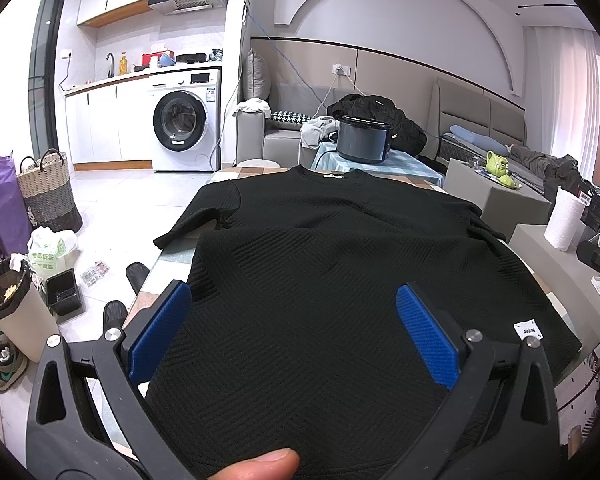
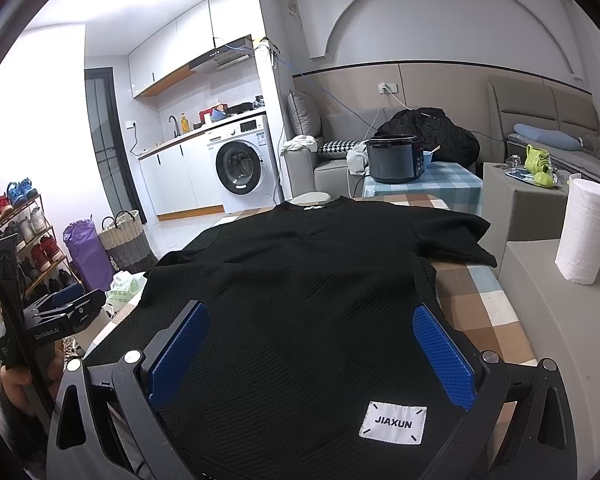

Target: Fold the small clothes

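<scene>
A black textured T-shirt (image 1: 320, 256) lies spread flat on the checked table, collar far, hem near me; it also shows in the right wrist view (image 2: 308, 292). A white JIAXUN label (image 2: 393, 423) sits near its hem on the right. My left gripper (image 1: 294, 306) is open, its blue pads (image 1: 160, 332) wide apart above the shirt's near left part. My right gripper (image 2: 312, 330) is open, its blue pads (image 2: 444, 356) spread above the near right part. Neither holds cloth. The right sleeve (image 2: 460, 236) lies out over the table's right side.
A paper towel roll (image 2: 586, 230) stands on a grey block to the right. A dark cooker pot (image 2: 396, 158) sits on a small checked table beyond. A bin (image 1: 16, 312), baskets and bags stand on the floor left. The checked tabletop (image 2: 484, 316) shows right of the shirt.
</scene>
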The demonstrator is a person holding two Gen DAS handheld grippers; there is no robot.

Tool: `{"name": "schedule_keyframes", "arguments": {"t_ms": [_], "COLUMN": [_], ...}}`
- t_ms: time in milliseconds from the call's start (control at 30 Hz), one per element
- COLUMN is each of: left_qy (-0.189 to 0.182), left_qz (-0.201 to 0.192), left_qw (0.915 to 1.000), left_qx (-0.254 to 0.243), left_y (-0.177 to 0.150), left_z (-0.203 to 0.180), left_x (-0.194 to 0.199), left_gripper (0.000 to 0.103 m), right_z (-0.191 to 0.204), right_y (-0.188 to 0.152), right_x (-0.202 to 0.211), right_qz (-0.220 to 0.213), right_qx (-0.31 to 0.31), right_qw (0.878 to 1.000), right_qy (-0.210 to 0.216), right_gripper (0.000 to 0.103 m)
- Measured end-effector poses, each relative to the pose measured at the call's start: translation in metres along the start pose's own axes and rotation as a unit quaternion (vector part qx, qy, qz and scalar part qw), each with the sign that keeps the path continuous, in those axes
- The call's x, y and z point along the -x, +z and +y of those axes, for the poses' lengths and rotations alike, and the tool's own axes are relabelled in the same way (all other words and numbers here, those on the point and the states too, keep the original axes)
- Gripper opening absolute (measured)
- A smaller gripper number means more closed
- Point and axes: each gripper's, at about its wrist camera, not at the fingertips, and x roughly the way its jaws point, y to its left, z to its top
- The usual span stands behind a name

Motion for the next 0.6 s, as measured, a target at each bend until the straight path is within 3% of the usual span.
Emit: {"name": "schedule_keyframes", "arguments": {"t_ms": [600], "left_qy": [0.002], "left_qz": [0.002], "left_qw": [1.0], "left_qx": [0.001], "left_y": [0.012], "left_z": [0.002], "left_x": [0.005], "left_gripper": [0.103], "right_z": [0.001], "right_y": [-0.003], "right_x": [-0.002], "right_qz": [-0.009], "right_qx": [-0.001], "right_qw": [1.0], "right_qy": [-0.013], "right_gripper": [0.103]}}
